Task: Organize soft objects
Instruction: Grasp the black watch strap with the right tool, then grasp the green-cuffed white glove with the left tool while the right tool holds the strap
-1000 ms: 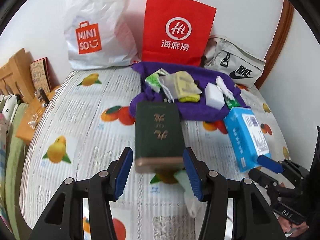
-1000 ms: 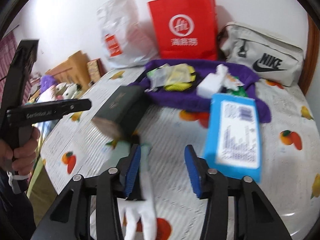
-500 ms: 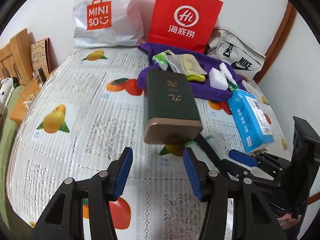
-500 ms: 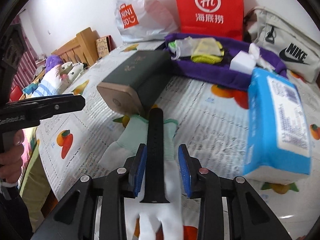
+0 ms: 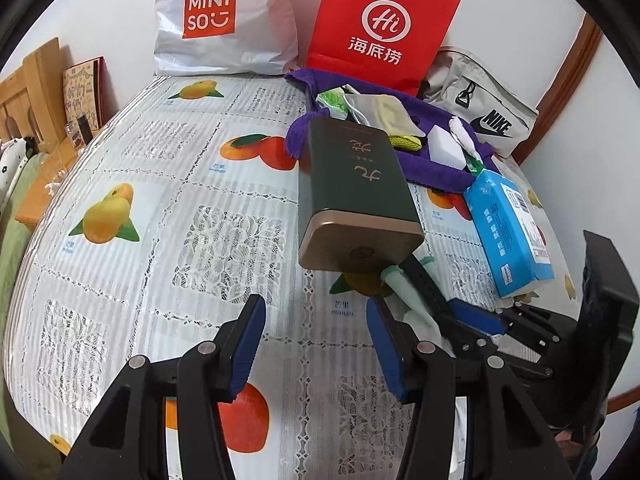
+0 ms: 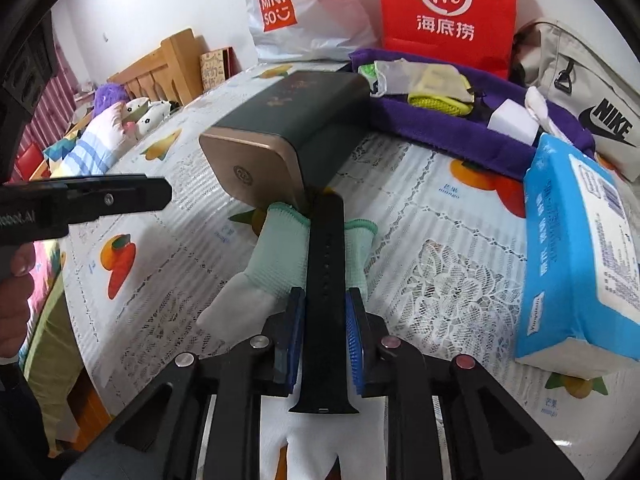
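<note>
Right hand-held gripper [image 6: 323,332] has just been closing; pads now pinch a black watch strap [image 6: 326,264] lying on a white-and-mint glove [image 6: 276,256], near edge of table [image 5: 132,184] w/ fruit-print cover. Left hand-held gripper [image 5: 314,330] spread, nothing between. Dark green tin [image 5: 352,184], gold end, sits just beyond the glove cuff, blocking the way to the purple towel [image 5: 436,168] w/ sponge & pouches. Blue tissue pack [image 6: 576,248] at right. Far side: "MINISO" bag [image 5: 216,16], red "Hi" paper bag [image 5: 380,24], "NIKE" bag [image 5: 484,108].
</note>
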A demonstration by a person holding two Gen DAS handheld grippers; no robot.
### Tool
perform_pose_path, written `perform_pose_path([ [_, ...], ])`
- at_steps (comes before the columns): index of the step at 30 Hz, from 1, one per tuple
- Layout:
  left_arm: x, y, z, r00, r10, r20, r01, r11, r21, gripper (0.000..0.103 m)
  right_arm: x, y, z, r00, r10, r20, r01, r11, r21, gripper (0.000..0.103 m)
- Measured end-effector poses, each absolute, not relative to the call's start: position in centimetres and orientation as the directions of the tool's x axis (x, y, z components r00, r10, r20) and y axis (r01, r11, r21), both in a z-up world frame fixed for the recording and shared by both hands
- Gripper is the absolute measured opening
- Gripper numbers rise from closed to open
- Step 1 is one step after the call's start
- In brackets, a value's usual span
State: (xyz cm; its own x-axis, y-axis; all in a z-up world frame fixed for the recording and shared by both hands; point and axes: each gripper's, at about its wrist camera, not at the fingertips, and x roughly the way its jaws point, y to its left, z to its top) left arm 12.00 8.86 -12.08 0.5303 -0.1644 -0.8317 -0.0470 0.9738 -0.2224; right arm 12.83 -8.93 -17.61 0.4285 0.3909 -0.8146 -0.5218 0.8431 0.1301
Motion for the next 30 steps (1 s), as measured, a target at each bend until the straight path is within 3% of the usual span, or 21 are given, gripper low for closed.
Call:
perform_pose_path([
  [9, 11.3, 7.5, -11.8, 0.528, -0.182, -0.829, -0.022, 0.974, -0.227, 0.051, 11.1, -11.3, -14.8, 0.484, 0.401, -0.778, -0.504, 0.854, 0.127, 0.020],
  [18, 11.2, 3.3, -13.2, 0.482, -0.266, -0.835, 0.057, 0.960, -0.273, 0.056, 7.1, -17.1, -14.6, 0.527, 0.315, -0.789, -0.423, 0.903, 0.077, 0.020],
  [22, 11.6, 1.3, -14.2, 0.455, -0.304, -0.837, 0.091, 0.951, -0.296, 0.066, 5.2, -19.8, -15.4, 0.535, 0.262, -0.803, -0.374, 0.926, 0.053, 0.020],
  [27, 12.5, -1.5, -15.5, 0.416, -0.301, -0.858, 0.123, 0.954, -0.275, 0.068, 4.5, -22.7, -17.1, 0.541, 0.217, -0.813, -0.291, 0.955, 0.061, 0.020],
  [30, 12.8, -3.0, -16.1, 0.403, -0.273, -0.874, 0.139, 0.962, -0.237, 0.075, 4.8, -23.5, -17.9, 0.547, 0.200, -0.813, -0.258, 0.964, 0.064, 0.021],
])
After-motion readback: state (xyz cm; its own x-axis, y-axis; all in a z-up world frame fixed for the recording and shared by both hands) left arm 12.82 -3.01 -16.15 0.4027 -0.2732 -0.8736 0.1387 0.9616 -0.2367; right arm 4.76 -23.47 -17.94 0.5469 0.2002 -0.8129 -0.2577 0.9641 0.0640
